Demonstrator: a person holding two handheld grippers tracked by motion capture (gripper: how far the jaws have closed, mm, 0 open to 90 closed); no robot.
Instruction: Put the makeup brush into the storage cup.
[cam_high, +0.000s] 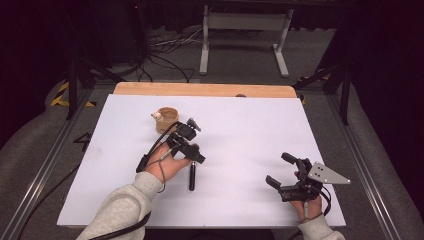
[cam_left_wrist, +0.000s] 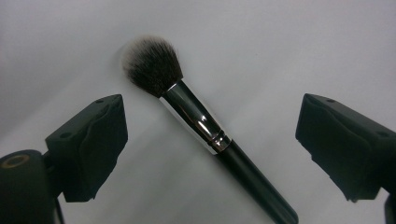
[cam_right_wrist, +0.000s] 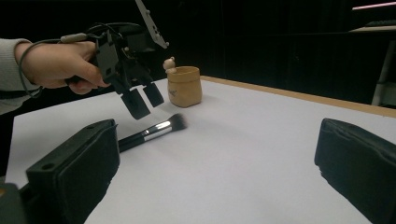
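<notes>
One brush (cam_left_wrist: 196, 116), one cup (cam_high: 167, 119).

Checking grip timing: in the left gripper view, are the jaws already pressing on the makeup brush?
No, the left gripper has both jaws standing well clear of the makeup brush, which lies on the white table between them.

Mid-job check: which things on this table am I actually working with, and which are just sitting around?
In the job:
- black-handled makeup brush with silver ferrule, lying flat on the white table
- left gripper, open, hovering just above the brush
- small tan wooden cup with a little figure on its rim, likely the brush's holder

Lying about:
- right gripper, open, idle
- grey metal stand on the floor
</notes>
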